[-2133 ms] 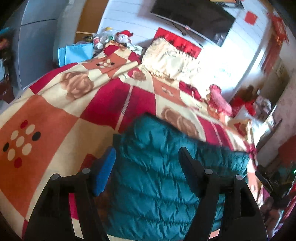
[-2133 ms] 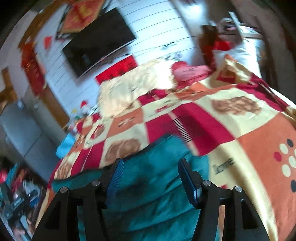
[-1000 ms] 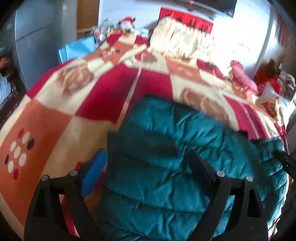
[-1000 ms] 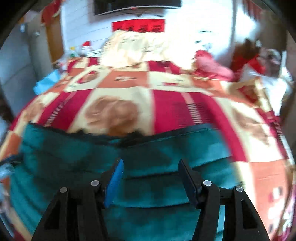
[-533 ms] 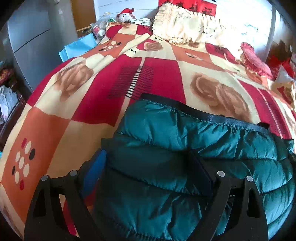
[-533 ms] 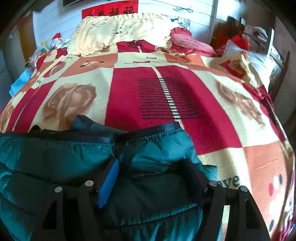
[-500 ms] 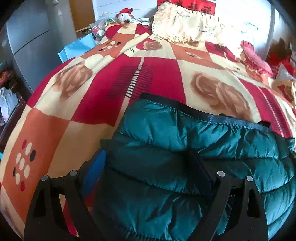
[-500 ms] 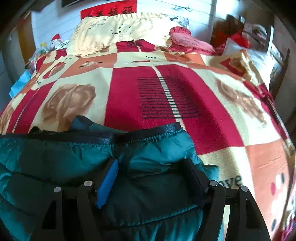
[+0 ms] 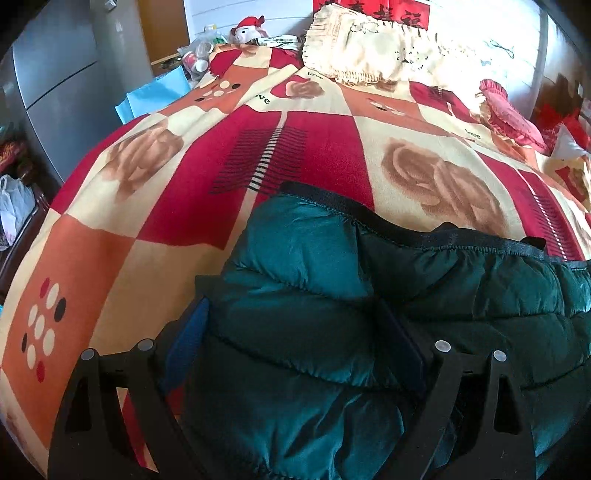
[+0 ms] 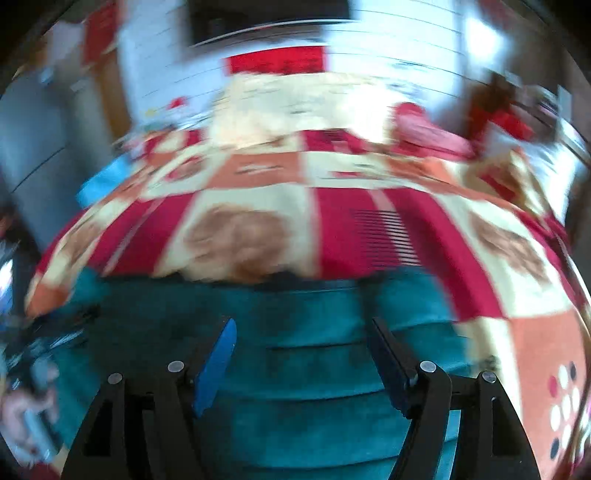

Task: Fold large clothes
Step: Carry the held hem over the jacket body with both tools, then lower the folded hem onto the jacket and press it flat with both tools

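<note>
A teal quilted jacket (image 9: 325,295) lies folded on the near part of the bed (image 9: 110,258), on a blanket (image 9: 314,155) with red, cream and orange squares and brown roses. Its black hem band (image 9: 406,230) runs across the far edge of the folded stack, towards the middle of the bed.

The left gripper (image 9: 295,332) is down at the left end of the jacket. Its jaws stand wide apart with a thick bulge of the padded fabric between them. The blue pad is just beside the left side edge of the jacket, and the other finger is sunk into a crease of the fabric. I cannot tell if the pads really press on the cloth.

The picture from the right wrist is strongly blurred. The right gripper (image 10: 303,354) hangs over the jacket (image 10: 314,369) with its jaws apart, and the cloth lies flat under them, not pinched.

At the far end of the bed there is a cream fringed pillow (image 9: 369,48) and, at the right, a red cushion (image 9: 513,118). A grey cabinet (image 9: 55,74) stands beside the left edge of the bed, and a small plush toy (image 9: 247,31) sits near the far left corner.
</note>
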Demonstrator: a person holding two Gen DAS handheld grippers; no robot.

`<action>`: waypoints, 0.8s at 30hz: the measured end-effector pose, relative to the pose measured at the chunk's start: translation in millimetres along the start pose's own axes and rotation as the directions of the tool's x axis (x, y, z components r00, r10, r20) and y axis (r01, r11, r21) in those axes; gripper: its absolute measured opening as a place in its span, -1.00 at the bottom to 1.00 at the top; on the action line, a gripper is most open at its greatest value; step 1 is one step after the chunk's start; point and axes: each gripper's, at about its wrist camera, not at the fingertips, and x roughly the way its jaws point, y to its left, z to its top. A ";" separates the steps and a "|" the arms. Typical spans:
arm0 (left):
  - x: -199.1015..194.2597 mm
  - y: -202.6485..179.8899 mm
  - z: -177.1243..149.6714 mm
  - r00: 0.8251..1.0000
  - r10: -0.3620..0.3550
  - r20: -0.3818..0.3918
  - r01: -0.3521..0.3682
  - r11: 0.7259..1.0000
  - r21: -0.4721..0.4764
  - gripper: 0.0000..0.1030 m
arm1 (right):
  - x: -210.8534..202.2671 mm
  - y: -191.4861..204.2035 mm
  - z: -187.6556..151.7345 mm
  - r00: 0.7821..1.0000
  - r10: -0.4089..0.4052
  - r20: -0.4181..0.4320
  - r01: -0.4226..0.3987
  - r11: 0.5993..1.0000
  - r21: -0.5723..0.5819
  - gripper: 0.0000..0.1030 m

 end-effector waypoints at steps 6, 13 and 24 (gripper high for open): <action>0.1 1.3 -0.1 1.000 -0.011 0.000 0.011 1.000 0.004 0.77 | 33.3 73.0 -2.9 0.999 0.035 -0.023 -0.037 0.989 -0.143 0.37; -2.0 4.2 -3.1 0.999 -0.035 0.012 0.035 0.999 0.008 0.77 | 80.7 66.5 -15.8 0.994 0.020 -0.112 -0.026 0.998 -0.055 0.40; -64.0 54.1 -42.3 0.972 -0.229 0.053 0.231 0.972 -0.037 0.77 | -10.1 -38.4 -21.2 0.989 -0.145 0.023 0.145 0.989 0.029 0.39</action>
